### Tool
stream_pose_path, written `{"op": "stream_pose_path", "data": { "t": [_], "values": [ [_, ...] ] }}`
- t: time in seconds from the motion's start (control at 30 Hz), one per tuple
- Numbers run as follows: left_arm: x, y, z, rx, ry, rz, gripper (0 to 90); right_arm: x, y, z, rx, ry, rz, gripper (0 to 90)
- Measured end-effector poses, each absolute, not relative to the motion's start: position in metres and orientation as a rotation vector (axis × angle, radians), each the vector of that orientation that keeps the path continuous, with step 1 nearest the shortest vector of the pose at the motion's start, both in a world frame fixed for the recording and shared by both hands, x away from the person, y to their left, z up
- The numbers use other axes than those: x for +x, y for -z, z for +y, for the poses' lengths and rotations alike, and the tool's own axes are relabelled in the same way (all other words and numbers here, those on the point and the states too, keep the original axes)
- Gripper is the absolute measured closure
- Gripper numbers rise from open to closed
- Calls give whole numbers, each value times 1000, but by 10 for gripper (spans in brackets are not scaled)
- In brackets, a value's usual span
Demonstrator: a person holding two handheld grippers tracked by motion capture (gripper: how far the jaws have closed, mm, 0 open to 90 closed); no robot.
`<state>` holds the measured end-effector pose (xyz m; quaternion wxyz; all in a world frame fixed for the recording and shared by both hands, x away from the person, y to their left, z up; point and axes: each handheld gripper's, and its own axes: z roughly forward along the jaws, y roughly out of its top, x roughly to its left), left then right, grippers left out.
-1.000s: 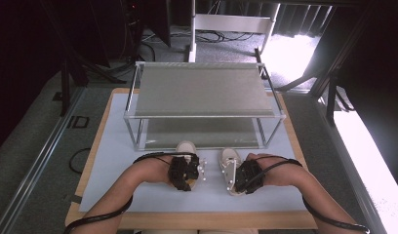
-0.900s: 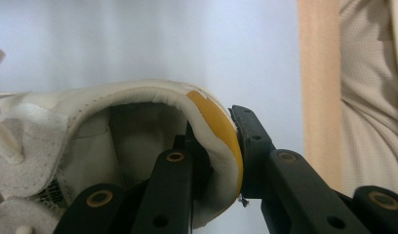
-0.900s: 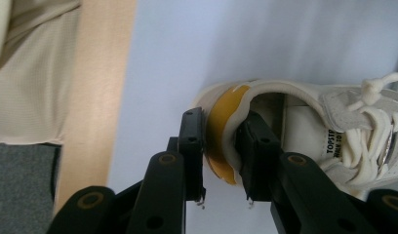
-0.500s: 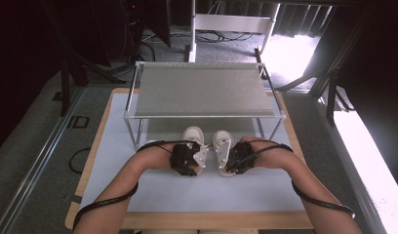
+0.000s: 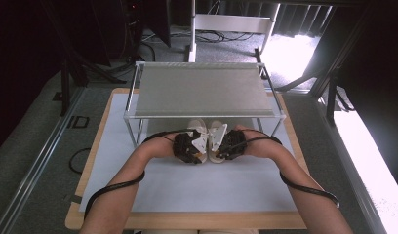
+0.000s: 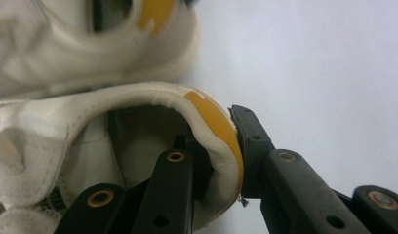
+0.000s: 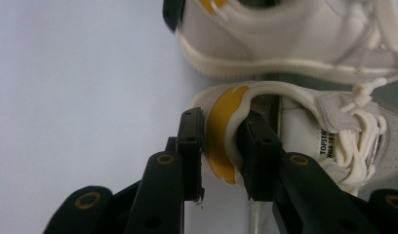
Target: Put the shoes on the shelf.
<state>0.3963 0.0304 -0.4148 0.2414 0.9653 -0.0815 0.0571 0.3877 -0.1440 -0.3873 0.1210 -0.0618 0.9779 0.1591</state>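
Two white sneakers with yellow heel tabs stand side by side on the white mat, toes pointing under the metal rack. My left gripper [image 5: 201, 153] is shut on the heel of the left sneaker [image 5: 199, 128], one jaw inside the collar and one on the yellow tab [image 6: 214, 119]. My right gripper [image 5: 218, 153] is shut the same way on the heel of the right sneaker [image 5: 218, 130]. In the left gripper view the gripper [image 6: 215, 141] pinches the heel wall. The right gripper view has its gripper [image 7: 221, 129] clamping the yellow tab [image 7: 221, 131], laces [image 7: 358, 131] off to the right.
A wire-frame rack with a flat grey shelf [image 5: 202, 90] stands on thin legs [image 5: 138, 131] at the far half of the table, over the sneakers' toes. The white mat [image 5: 211, 187] covers the wooden tabletop [image 5: 85, 175]. Cables trail from both grippers along the forearms.
Both hands have carried the sneakers away from the person toward the rack and drawn them closer together; the toes now sit under the shelf's front edge.
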Motion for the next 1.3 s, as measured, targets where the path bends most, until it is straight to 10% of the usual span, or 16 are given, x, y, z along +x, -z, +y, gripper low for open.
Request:
{"op": "stream_pose_path", "data": {
  "t": [0.53, 0.83, 1.3],
  "values": [
    [402, 427, 28, 2630, -177, -204, 721, 391, 402, -146, -150, -527, 2797, 688],
    [401, 406, 36, 2540, -316, 249, 476, 391, 385, -160, 104, -726, 2727, 535],
    [361, 390, 42, 2481, -433, 379, 457, 358, 379, -174, 337, -936, 2573, 579]
  ]
}}
